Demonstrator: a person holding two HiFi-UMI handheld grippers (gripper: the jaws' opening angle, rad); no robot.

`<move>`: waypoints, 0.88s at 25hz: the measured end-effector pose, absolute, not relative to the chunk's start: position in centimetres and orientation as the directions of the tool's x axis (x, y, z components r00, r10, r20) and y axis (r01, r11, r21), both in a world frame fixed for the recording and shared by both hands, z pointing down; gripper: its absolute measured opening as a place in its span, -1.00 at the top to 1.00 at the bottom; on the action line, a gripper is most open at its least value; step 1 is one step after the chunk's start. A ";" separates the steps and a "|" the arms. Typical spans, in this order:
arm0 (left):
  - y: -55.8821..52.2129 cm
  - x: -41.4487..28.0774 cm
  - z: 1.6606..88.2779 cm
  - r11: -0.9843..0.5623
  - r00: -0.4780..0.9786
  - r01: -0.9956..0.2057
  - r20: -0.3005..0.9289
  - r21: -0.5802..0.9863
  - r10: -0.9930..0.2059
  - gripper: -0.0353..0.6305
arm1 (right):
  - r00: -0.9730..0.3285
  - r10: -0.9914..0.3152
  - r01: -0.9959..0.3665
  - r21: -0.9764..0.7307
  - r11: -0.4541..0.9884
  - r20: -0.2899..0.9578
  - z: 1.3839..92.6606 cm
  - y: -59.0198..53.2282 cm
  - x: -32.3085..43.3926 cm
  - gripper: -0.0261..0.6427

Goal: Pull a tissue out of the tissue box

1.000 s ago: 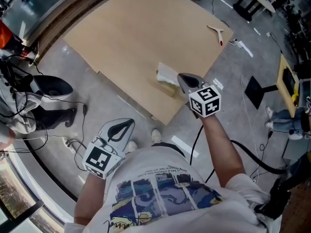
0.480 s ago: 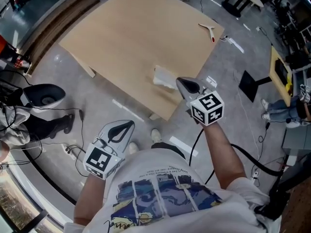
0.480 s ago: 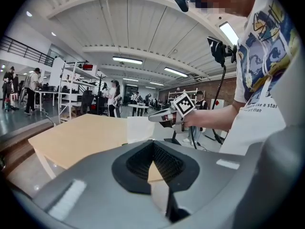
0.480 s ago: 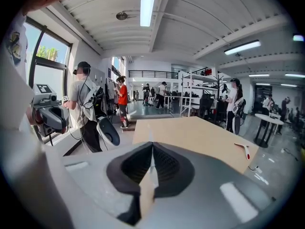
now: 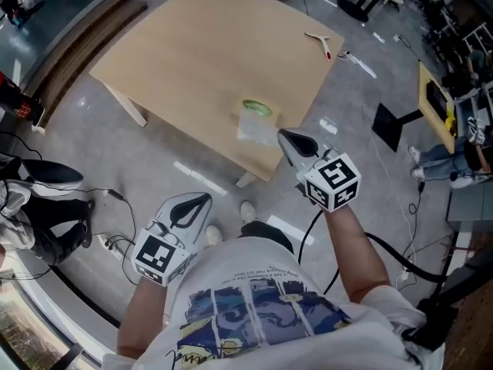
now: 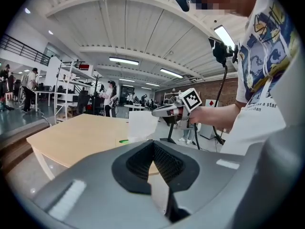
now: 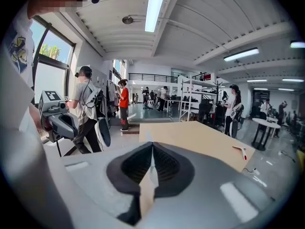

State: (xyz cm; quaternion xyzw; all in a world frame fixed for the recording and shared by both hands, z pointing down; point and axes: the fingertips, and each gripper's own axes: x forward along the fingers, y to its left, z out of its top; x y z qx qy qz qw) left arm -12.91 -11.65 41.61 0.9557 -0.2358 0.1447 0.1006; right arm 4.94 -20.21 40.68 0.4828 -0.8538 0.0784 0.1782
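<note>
Right now my right claw (image 5: pixel 282 135) is fully closed, and it has the tissue (image 5: pixel 253 129) pinched at its tip. In the right gripper view a thin white strip shows between the two pads (image 7: pixel 151 149). The tissue hangs as a pale sheet over the near right corner of the surface (image 5: pixel 200 52), clear of the top as far as I can tell. From the left gripper view it reads as a white rectangle (image 6: pixel 142 127) dangling from the claw's tip. Just beyond the tissue, a green ring (image 5: pixel 256 108) lies flat on the surface. It also shows as a green spot (image 6: pixel 124 141) under the sheet, but I cannot tell whether it is the box's mouth. My left claw (image 5: pixel 206 197) is closed too, its pads meeting at the tip with nothing between them (image 6: pixel 153 144). It is held off the surface, over the grey floor (image 5: pixel 154 168), near and to the left, close to my operator's shirt. The two claws are well apart, with the right one farther out and to the right. At the far right corner of the surface lies a small white tool (image 5: pixel 318 41) with a red tip, well away from the tissue. A black stand (image 5: pixel 393 122) sits on the floor to the right of the surface.
</note>
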 end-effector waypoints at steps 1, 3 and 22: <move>-11.3 -13.1 41.6 -0.871 0.849 -0.476 0.321 0.120 -0.419 0.88 | -0.470 -0.798 -0.852 0.042 0.522 0.376 40.4 -19.6 4.7 0.91; -10.9 -13.3 41.5 -0.873 0.852 -0.472 0.318 0.123 -0.416 0.88 | -0.472 -0.800 -0.850 0.049 0.524 0.370 39.9 -18.6 4.1 0.91; -8.2 -15.7 41.9 -0.879 0.863 -0.462 0.286 0.117 -0.416 0.88 | -0.520 -0.797 -0.822 0.073 0.565 0.306 36.0 -11.5 -0.7 0.91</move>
